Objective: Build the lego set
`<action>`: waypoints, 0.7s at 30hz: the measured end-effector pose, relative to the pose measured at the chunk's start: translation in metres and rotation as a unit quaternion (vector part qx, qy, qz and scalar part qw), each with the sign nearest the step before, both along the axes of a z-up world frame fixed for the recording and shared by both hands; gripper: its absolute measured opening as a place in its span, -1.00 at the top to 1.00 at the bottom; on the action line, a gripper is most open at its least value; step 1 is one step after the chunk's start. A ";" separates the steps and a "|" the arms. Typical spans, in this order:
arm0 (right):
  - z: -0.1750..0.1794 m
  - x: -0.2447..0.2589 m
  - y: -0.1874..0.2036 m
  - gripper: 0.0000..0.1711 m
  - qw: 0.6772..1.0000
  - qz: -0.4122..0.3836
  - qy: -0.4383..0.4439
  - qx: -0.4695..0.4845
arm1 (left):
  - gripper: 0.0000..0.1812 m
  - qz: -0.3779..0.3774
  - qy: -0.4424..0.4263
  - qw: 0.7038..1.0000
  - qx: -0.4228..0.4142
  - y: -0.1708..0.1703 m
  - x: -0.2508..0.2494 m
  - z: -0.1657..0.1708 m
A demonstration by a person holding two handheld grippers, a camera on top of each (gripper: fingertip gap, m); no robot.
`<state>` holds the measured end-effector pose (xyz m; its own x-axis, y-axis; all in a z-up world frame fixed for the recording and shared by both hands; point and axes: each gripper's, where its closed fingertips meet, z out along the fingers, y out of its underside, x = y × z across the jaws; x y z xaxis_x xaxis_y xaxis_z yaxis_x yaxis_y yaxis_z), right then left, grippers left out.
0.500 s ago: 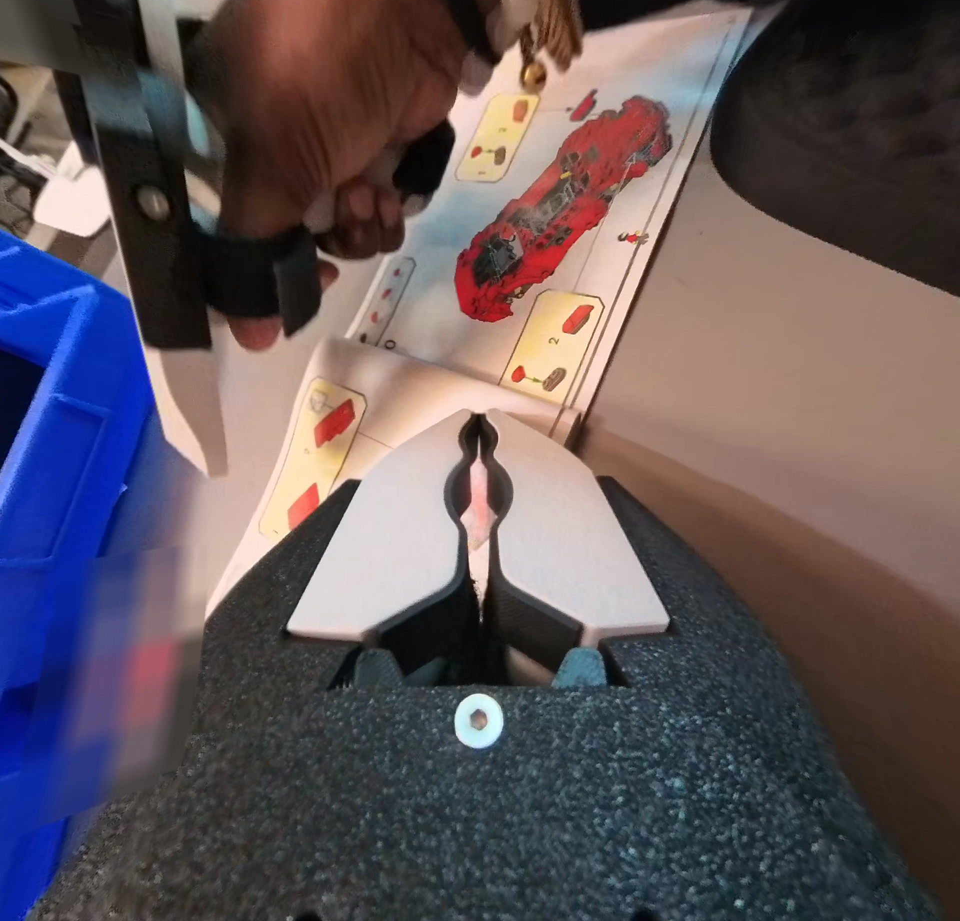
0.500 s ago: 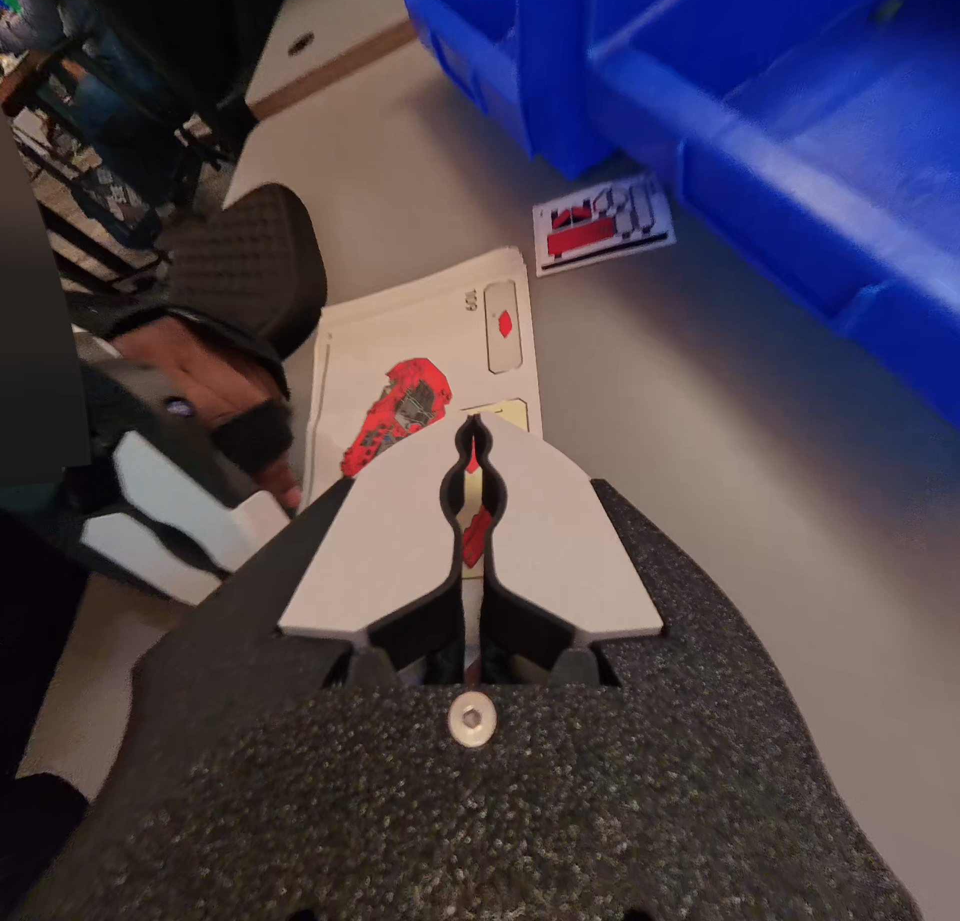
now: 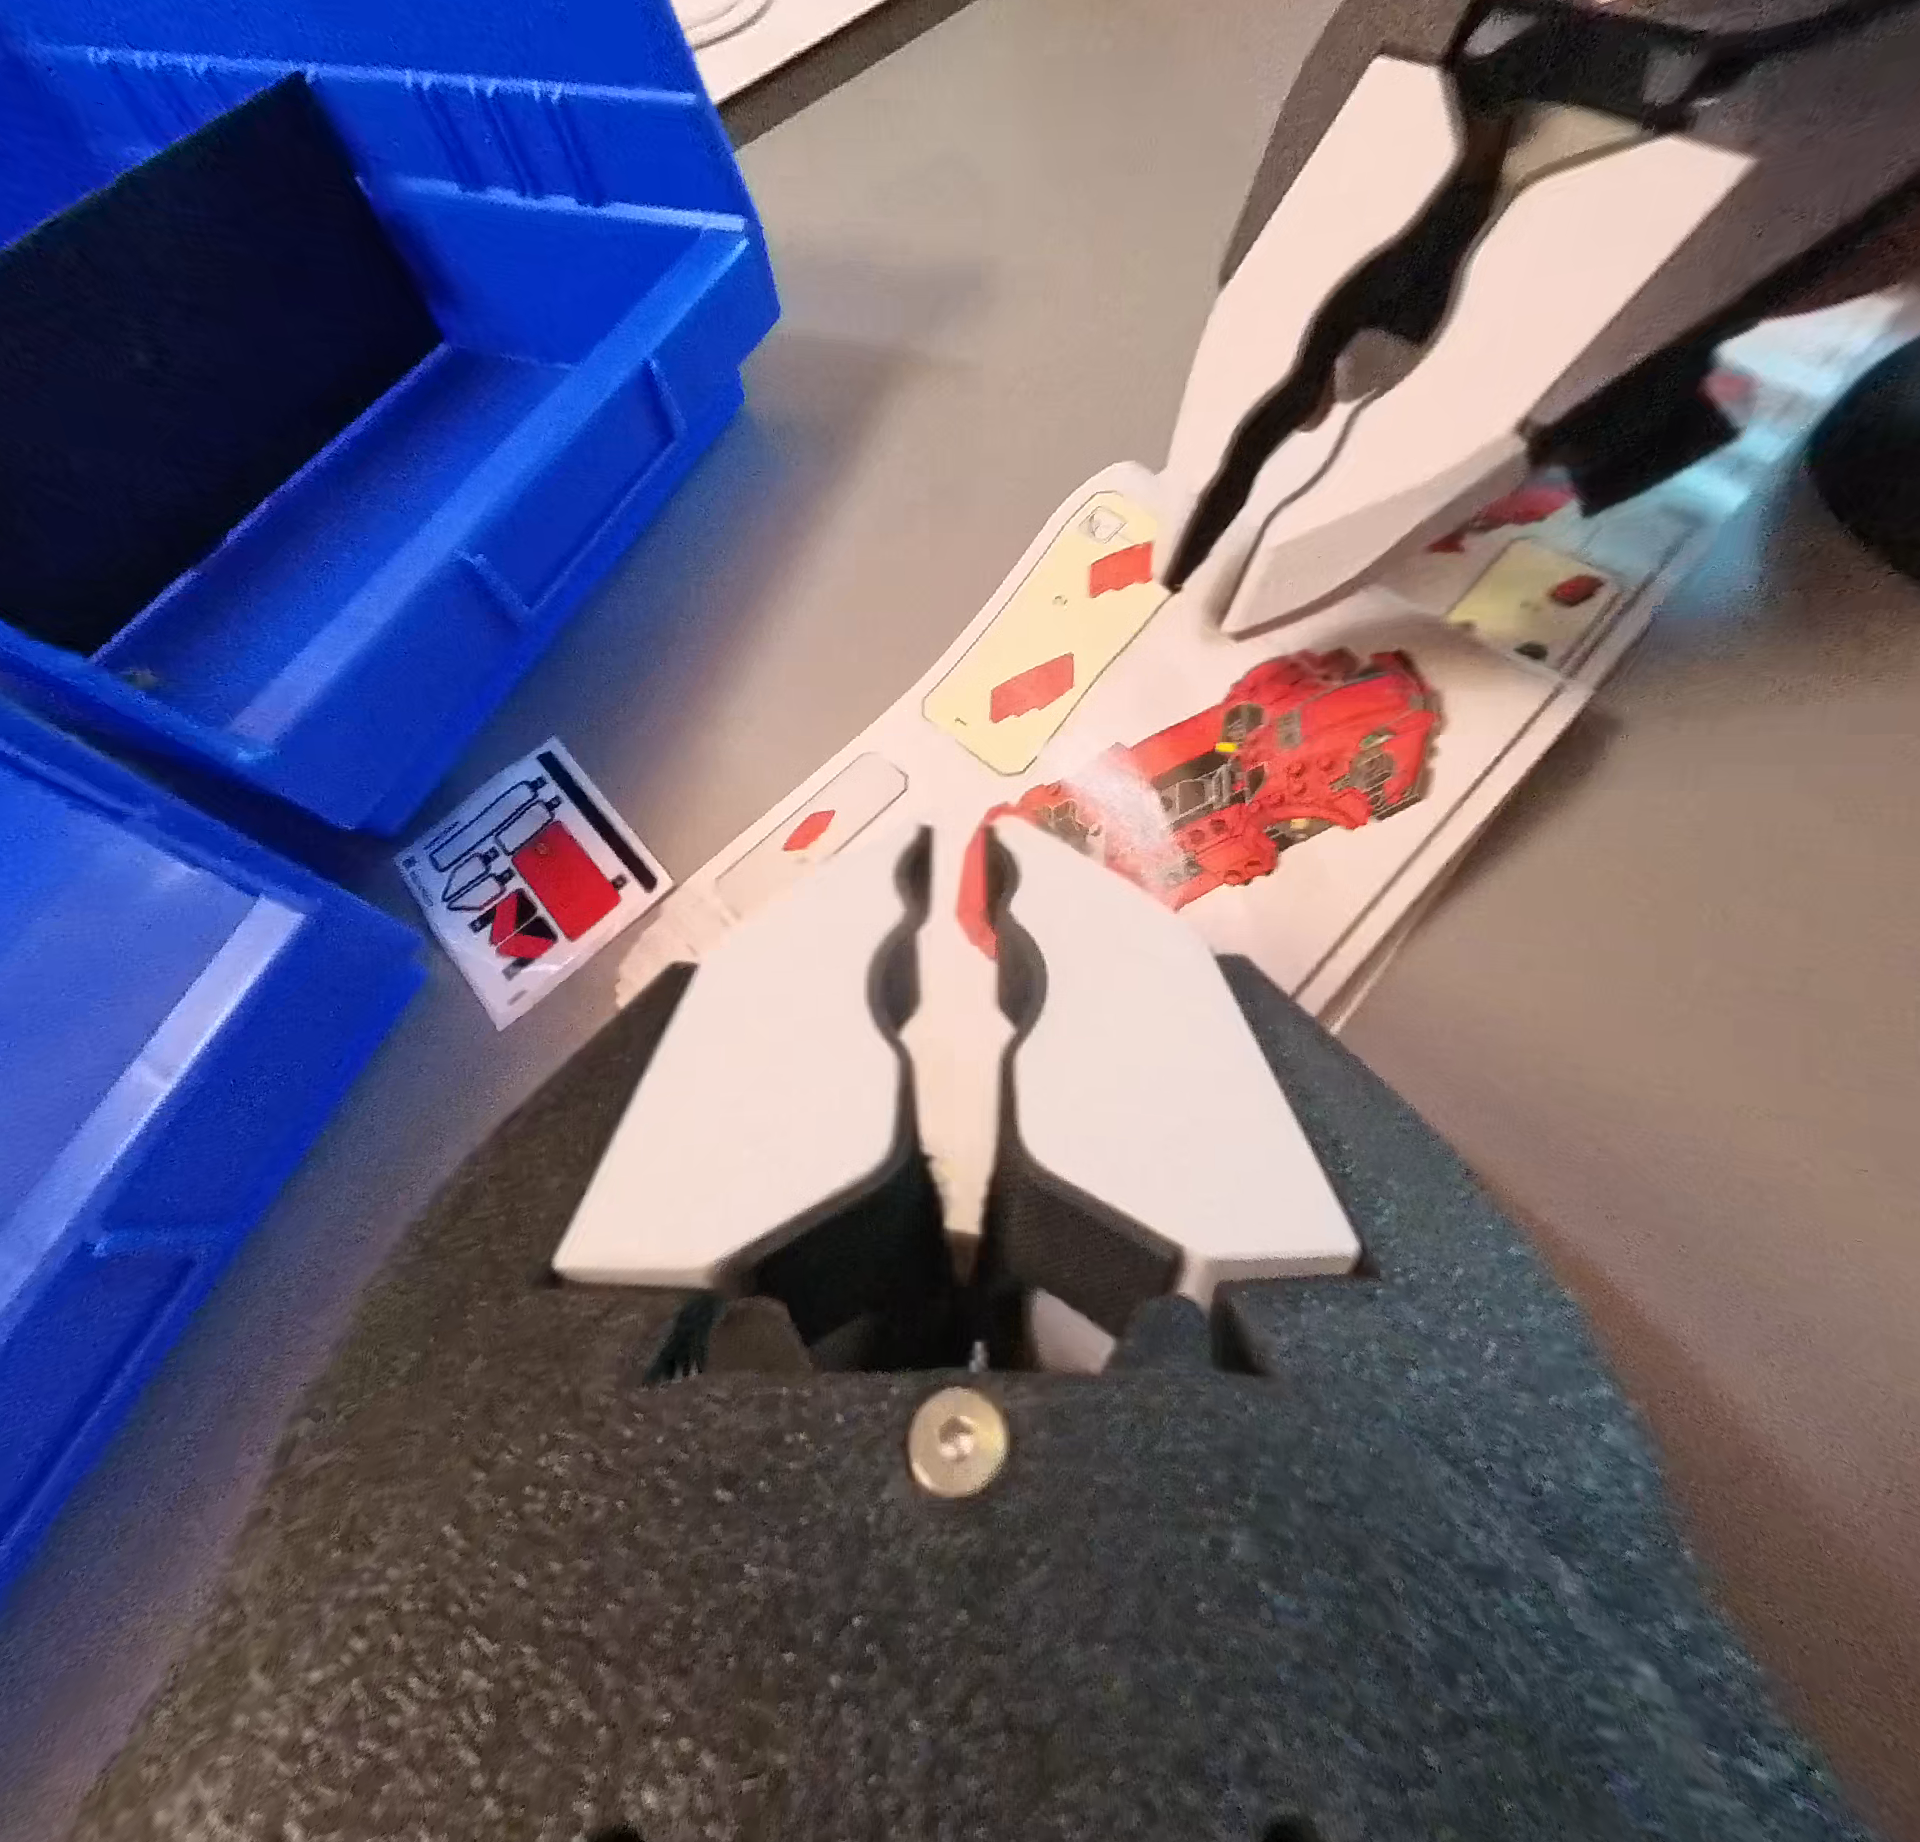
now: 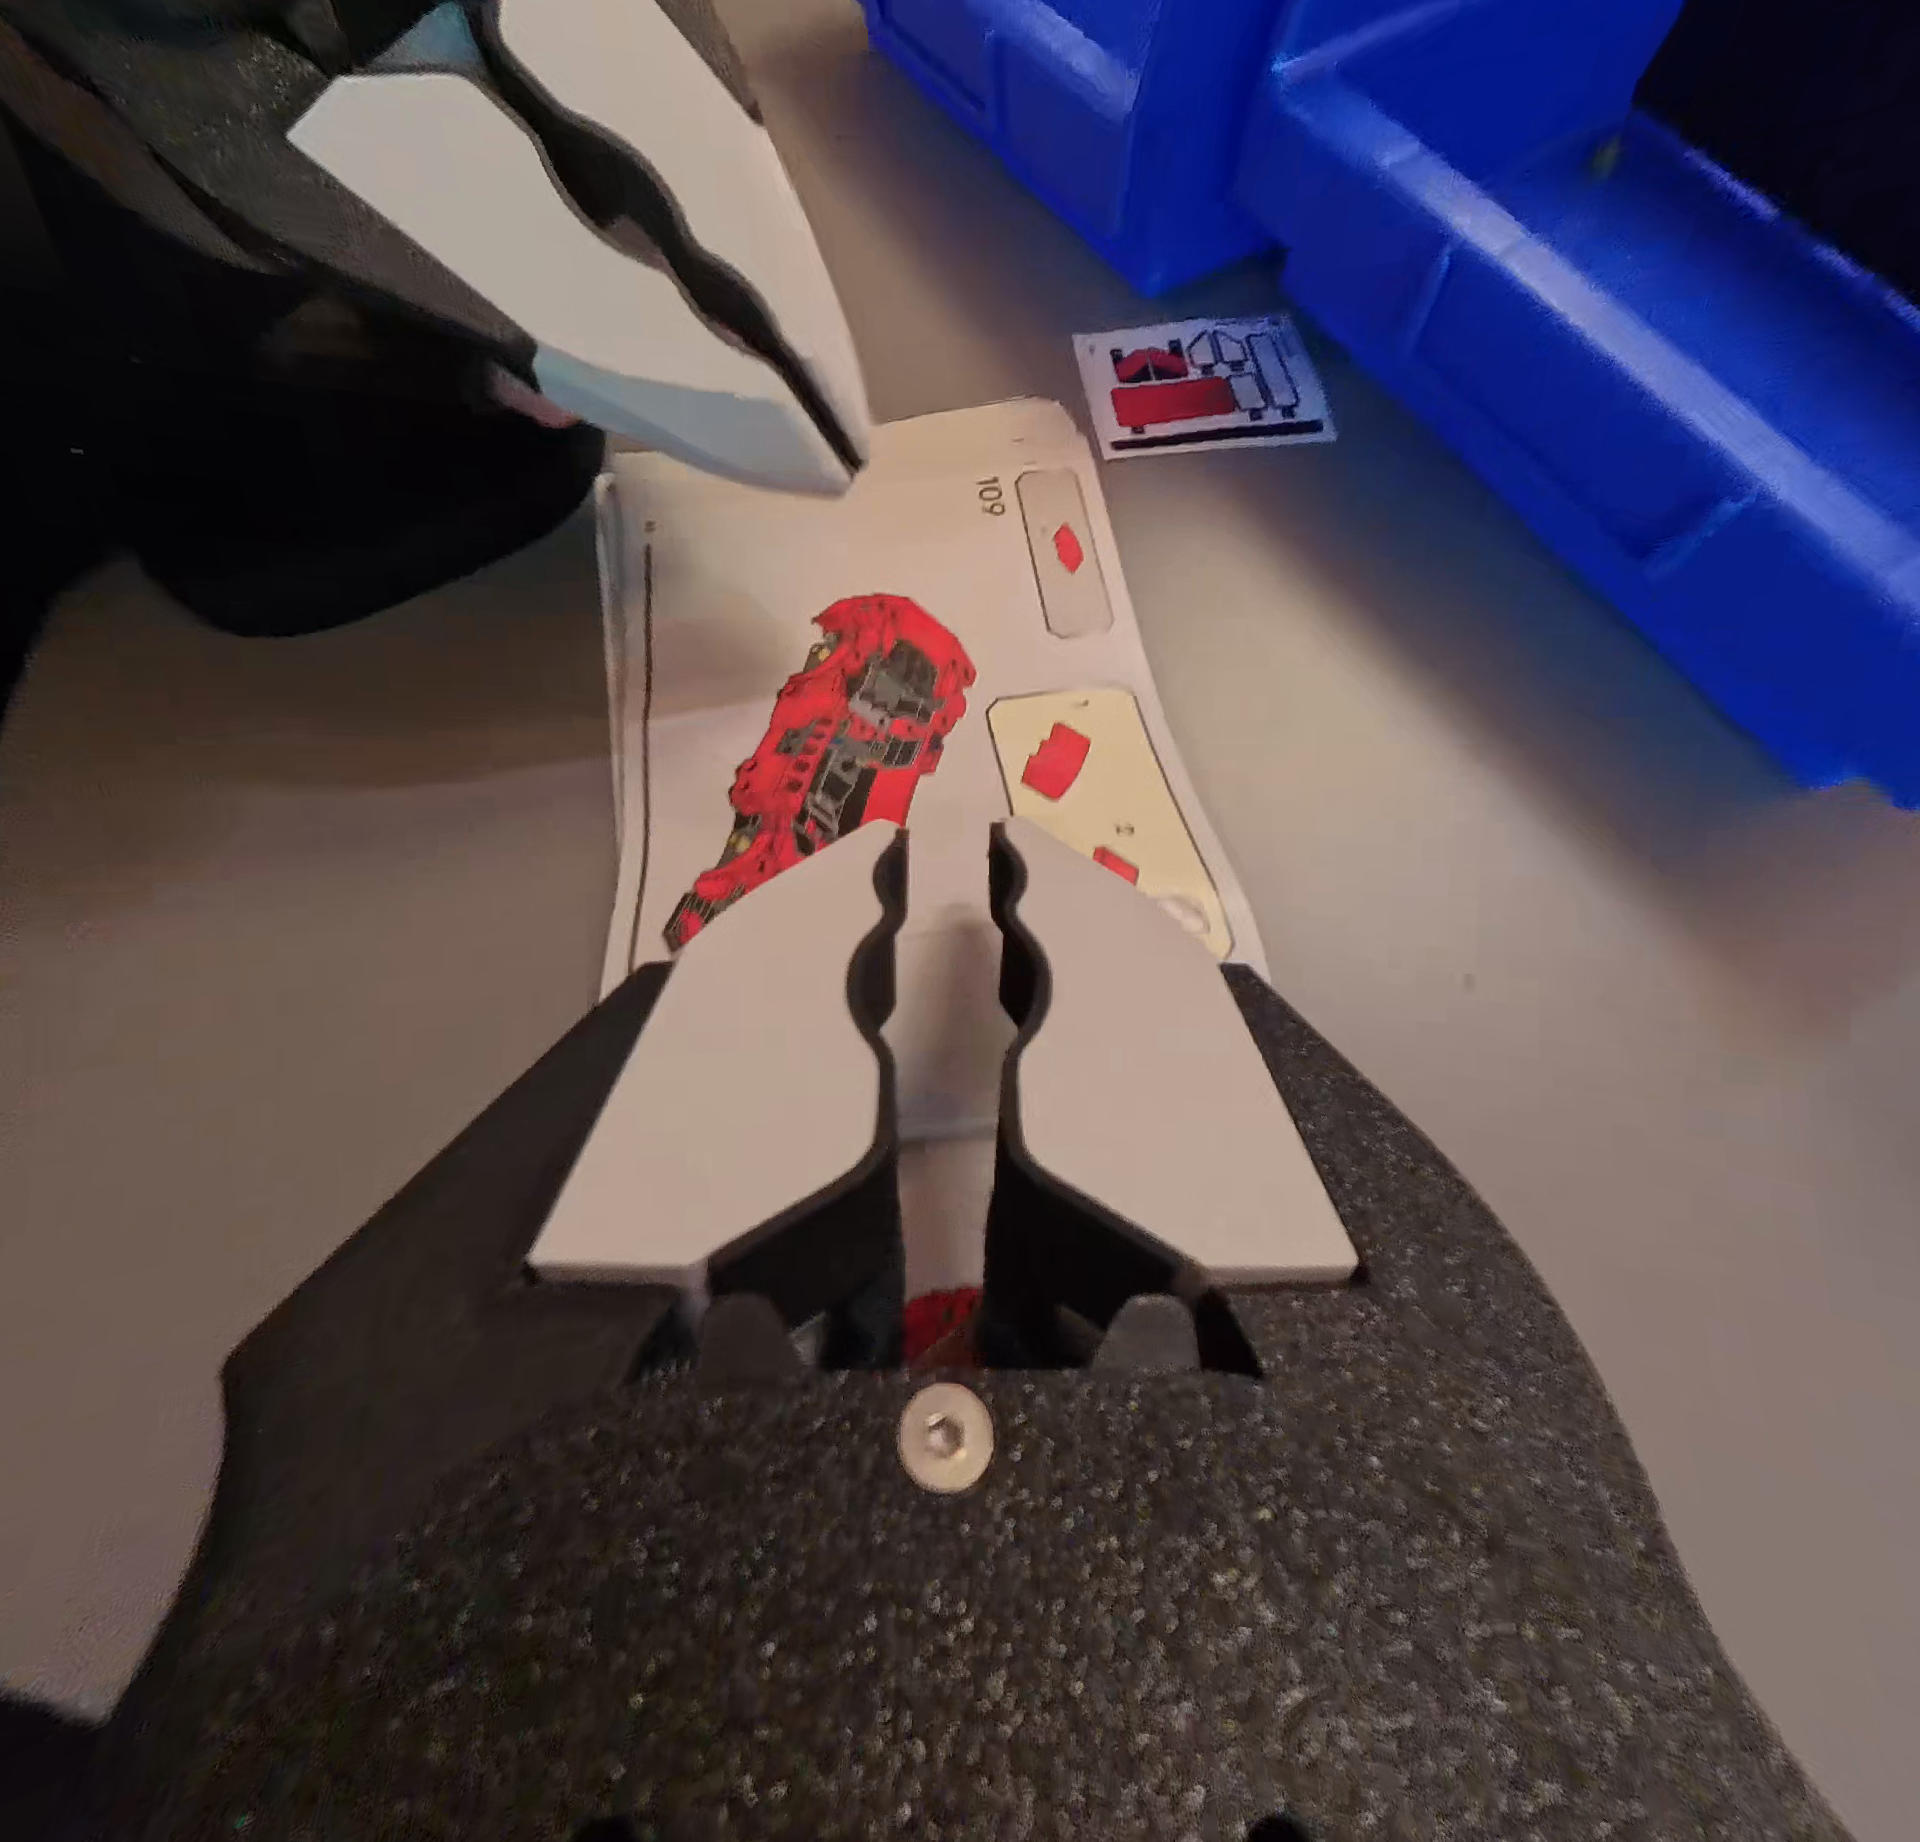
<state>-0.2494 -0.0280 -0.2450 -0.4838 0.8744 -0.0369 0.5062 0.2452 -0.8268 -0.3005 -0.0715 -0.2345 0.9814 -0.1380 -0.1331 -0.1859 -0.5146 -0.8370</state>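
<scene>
An open instruction booklet (image 3: 1299,784) with a red car picture lies flat on the grey table; it also shows in the right wrist view (image 4: 883,712). No loose bricks are visible. My left gripper (image 3: 958,842) hovers over the booklet's near edge, jaws a narrow gap apart, holding nothing. My right gripper (image 4: 948,836) is over the opposite end of the booklet, jaws slightly apart and empty. Each gripper shows in the other's view, tips pointing down at the page: the right one (image 3: 1205,597), the left one (image 4: 847,457).
A small sticker sheet (image 3: 535,878) lies on the table between the booklet and two blue bins (image 3: 582,338); sheet (image 4: 1205,390) and bins (image 4: 1558,390) also show in the right wrist view. A black object (image 4: 312,545) sits beyond the booklet's far side. Spacing between my two grippers at the tips: around 8 cm.
Both grippers were shut and now stand slightly open. The left gripper has swung round to face the bins and sticker sheet. The right gripper has moved in over the booklet.
</scene>
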 end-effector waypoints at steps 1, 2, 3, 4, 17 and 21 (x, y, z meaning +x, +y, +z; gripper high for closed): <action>-0.002 -0.004 -0.003 0.83 1.000 -0.002 -0.001 0.015 | 0.80 0.015 0.011 1.000 -0.008 0.001 -0.004 -0.003; -0.007 -0.008 -0.004 0.82 0.999 -0.006 -0.008 0.034 | 0.84 0.020 0.021 0.999 -0.019 0.001 -0.006 -0.007; -0.017 -0.010 -0.003 0.80 0.998 -0.007 -0.025 0.060 | 0.83 0.019 0.029 0.999 -0.030 0.001 -0.005 -0.011; -0.030 -0.009 -0.005 0.78 0.995 0.005 -0.048 0.085 | 0.83 0.022 0.036 0.998 -0.038 0.001 -0.007 -0.014; -0.030 -0.011 -0.010 0.88 0.995 0.015 0.000 0.100 | 1.00 -0.087 0.148 0.979 -0.110 0.007 0.034 -0.043; -0.029 -0.011 -0.009 0.87 0.996 0.010 -0.006 0.084 | 1.00 -0.086 0.121 0.983 -0.111 0.007 0.034 -0.043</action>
<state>-0.2605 -0.0373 -0.2740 -0.5017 0.8590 0.1021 0.5101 0.3891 -0.7671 -0.2663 -0.0645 -0.2776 0.8845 -0.3507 -0.3078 -0.4658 -0.6238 -0.6276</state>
